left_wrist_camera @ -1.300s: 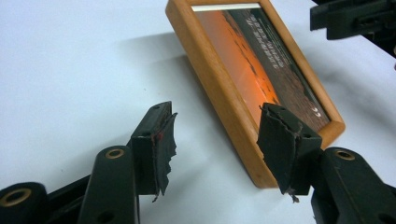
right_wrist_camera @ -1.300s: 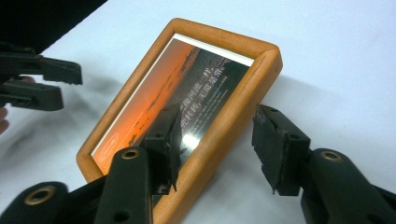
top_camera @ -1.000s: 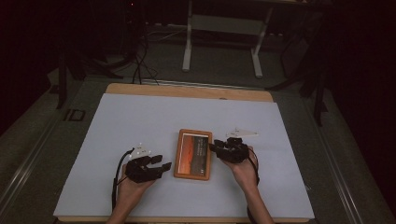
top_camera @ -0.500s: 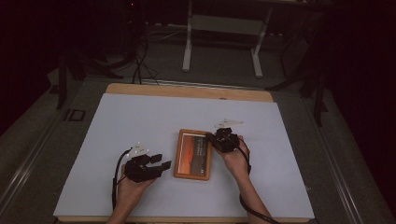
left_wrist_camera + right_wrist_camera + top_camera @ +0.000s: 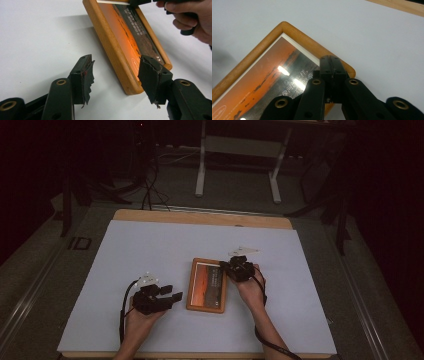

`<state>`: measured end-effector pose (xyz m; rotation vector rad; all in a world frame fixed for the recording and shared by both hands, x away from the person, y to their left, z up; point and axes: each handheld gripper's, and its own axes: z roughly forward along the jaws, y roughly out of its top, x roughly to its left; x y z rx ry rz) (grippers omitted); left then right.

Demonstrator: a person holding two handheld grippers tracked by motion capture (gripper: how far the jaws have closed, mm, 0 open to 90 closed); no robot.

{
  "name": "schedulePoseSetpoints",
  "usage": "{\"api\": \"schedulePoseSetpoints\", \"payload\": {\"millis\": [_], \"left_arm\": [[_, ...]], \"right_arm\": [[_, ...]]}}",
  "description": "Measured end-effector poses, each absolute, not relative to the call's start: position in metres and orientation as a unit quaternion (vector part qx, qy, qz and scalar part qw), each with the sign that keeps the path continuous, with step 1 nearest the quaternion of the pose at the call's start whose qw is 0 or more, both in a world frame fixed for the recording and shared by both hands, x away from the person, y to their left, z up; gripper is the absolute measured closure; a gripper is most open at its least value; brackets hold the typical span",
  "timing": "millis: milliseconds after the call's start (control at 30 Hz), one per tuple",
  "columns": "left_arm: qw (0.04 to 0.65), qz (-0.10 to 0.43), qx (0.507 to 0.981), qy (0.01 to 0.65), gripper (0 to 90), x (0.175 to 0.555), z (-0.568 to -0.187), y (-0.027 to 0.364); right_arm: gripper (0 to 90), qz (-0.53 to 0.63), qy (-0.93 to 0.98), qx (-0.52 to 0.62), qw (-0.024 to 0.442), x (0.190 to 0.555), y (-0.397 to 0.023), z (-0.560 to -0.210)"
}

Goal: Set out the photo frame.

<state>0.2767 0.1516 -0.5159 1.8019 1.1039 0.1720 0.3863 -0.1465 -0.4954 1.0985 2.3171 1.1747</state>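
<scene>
A wooden picture frame (image 5: 207,285) with an orange print lies flat on the white table cover (image 5: 150,250), its long sides running away from the person. The right gripper (image 5: 231,268), jaws closed together, sits at the frame's far right corner. The left gripper (image 5: 169,296), jaws parted, rests just left of the frame's near end, apart from it.

One picture frame (image 5: 206,285) lies on one table (image 5: 150,250), with two grippers, at 8 o'clock (image 5: 170,296) and 2 o'clock (image 5: 224,266) of it.
</scene>
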Motion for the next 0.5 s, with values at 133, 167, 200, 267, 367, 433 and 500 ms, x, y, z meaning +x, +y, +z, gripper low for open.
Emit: {"api": "schedulePoseSetpoints", "payload": {"millis": [133,167,200,267,367,433,500], "left_arm": [[0.491,0.068,0.741,0.454,44.3,0.277,-0.516,0.152],[0.492,0.066,0.74,0.454,43.9,0.278,-0.516,0.152],[0.492,0.065,0.739,0.456,43.6,0.278,-0.517,0.151],[0.493,0.06,0.737,0.459,43.1,0.279,-0.518,0.152],[0.495,0.054,0.735,0.459,42.4,0.28,-0.519,0.151],[0.501,0.047,0.733,0.458,41.7,0.28,-0.518,0.151],[0.505,0.042,0.731,0.457,40.9,0.281,-0.518,0.149]], "right_arm": [[90.0,0.411,0.808,0.392,0.157,0.388,-0.151,-0.498],[90.0,0.411,0.806,0.396,0.156,0.388,-0.152,-0.499],[90.0,0.412,0.804,0.4,0.154,0.389,-0.153,-0.5],[90.0,0.411,0.803,0.404,0.156,0.389,-0.155,-0.502],[90.0,0.407,0.801,0.411,0.156,0.39,-0.157,-0.505],[90.0,0.405,0.801,0.412,0.157,0.391,-0.159,-0.506],[90.0,0.402,0.801,0.415,0.159,0.391,-0.161,-0.509]]}}
